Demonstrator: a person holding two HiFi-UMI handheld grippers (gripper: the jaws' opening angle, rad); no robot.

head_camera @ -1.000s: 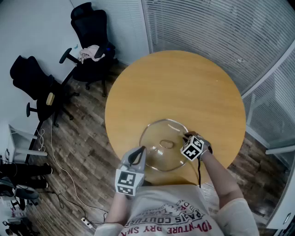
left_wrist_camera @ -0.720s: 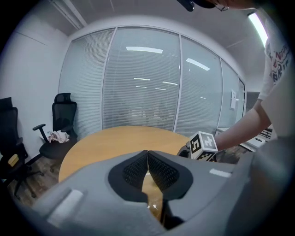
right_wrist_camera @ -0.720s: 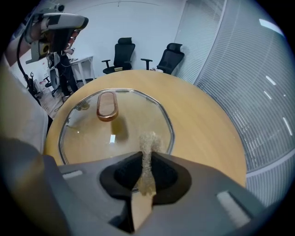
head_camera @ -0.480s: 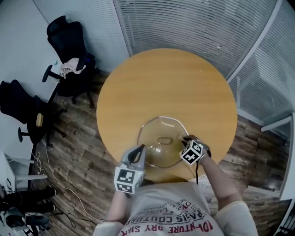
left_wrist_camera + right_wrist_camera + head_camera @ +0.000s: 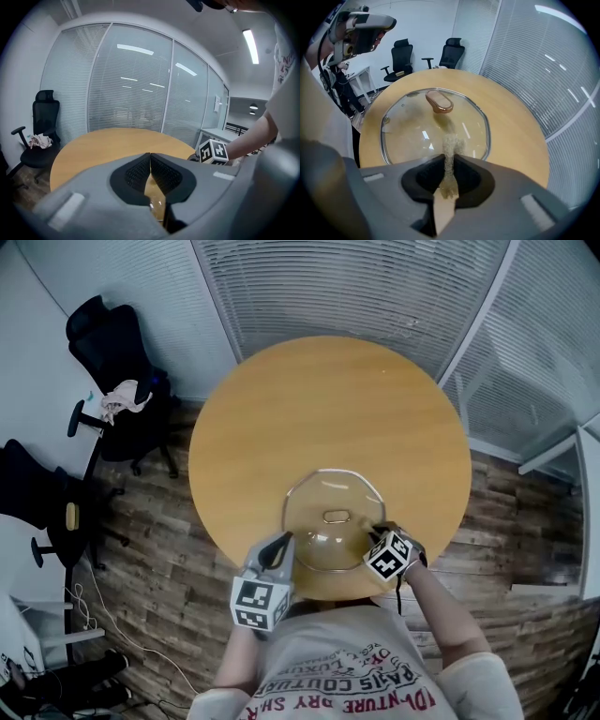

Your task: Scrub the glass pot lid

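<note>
A clear glass pot lid (image 5: 319, 498) with a brown knob (image 5: 335, 517) lies flat on the round wooden table (image 5: 328, 399), near its front edge. My right gripper (image 5: 375, 532) is at the lid's right near rim, shut on a small brush (image 5: 451, 145) with a pale handle. Its tan bristly tip rests on the glass lid (image 5: 417, 126), short of the knob (image 5: 439, 101). My left gripper (image 5: 279, 547) hovers at the lid's left near rim. In the left gripper view its black pads (image 5: 139, 171) are pressed together with nothing between them.
Two black office chairs (image 5: 117, 381) (image 5: 37, 498) stand on the wood floor left of the table; one holds a crumpled cloth (image 5: 120, 399). Glass walls with blinds (image 5: 356, 287) run behind the table. The right gripper's marker cube (image 5: 213, 152) shows in the left gripper view.
The head view has swung, so the table sits more to the left and centre. Both grippers keep their places at the lid's near rim; the right one has drawn back slightly.
</note>
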